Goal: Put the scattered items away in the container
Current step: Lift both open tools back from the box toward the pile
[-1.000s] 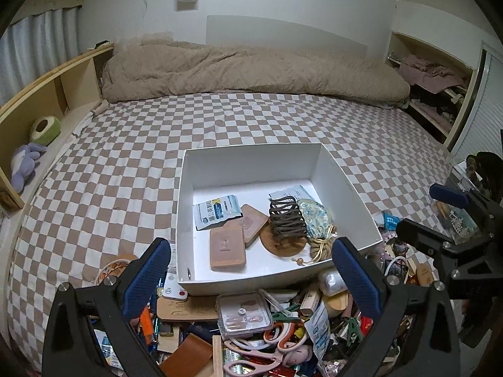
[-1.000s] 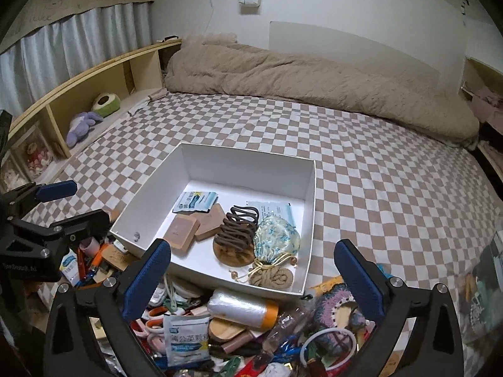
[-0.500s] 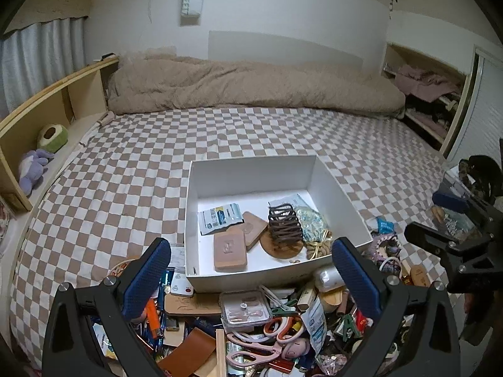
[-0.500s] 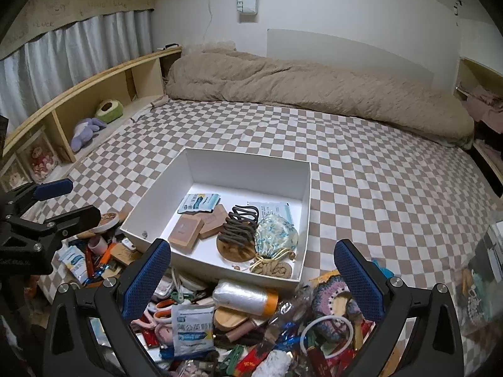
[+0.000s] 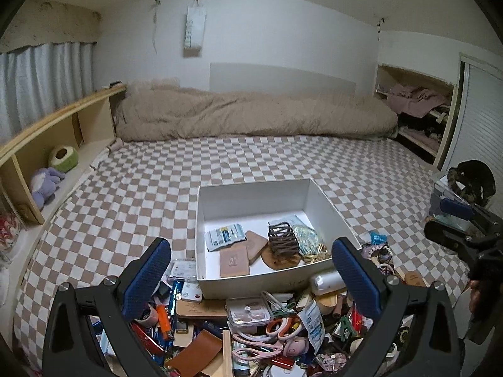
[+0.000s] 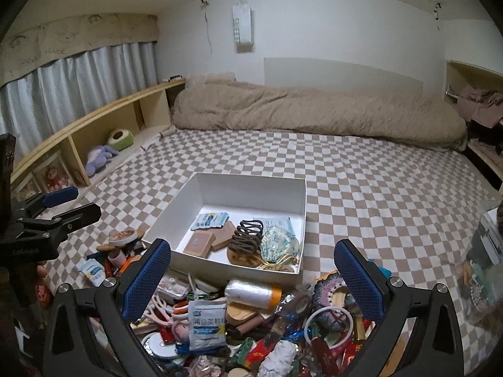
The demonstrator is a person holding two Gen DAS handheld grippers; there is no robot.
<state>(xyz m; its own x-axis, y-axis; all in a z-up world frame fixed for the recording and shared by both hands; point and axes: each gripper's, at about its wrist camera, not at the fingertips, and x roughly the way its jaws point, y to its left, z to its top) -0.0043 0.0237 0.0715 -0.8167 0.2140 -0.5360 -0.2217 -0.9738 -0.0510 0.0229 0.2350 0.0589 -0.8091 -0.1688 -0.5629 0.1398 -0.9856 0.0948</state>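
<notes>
Lying on the checked bedspread (image 5: pixel 132 194), the white box (image 5: pixel 251 193) sits near the front edge of the bed, with the heap of scattered items (image 5: pixel 251 330) just in front of its near wall.

At the far left, a wooden shelf (image 6: pixel 94 122) holds a purple soft toy (image 6: pixel 99 158) and a green round one (image 6: pixel 119 136).

The left gripper (image 5: pixel 251 278) hangs over the left part of the heap, its two blue pads wide apart and nothing between them. Below it lie an orange lighter (image 5: pixel 161 314), a brown leather wallet (image 5: pixel 196 353), a clear case (image 5: pixel 248 309) and pink scissors (image 5: pixel 267 336).

Inside the box are a blue and white sachet (image 5: pixel 224 235), two brown flat blocks (image 5: pixel 240 256), a dark hair claw (image 5: pixel 283 242) standing on a wooden disc (image 5: pixel 278 260), and a patterned pouch (image 6: pixel 279 242) with a beige cord.

The right gripper (image 6: pixel 253 278) is also spread open and empty, above the right part of the heap. Under it I see a roll of clear film (image 6: pixel 251 292) touching the front wall of the box, a white medicine sachet (image 6: pixel 207 323), a white ring (image 6: pixel 330 323) and a crocheted round mat (image 6: pixel 327 289).

A beige quilt (image 6: pixel 314 113) lies along the far wall.
</notes>
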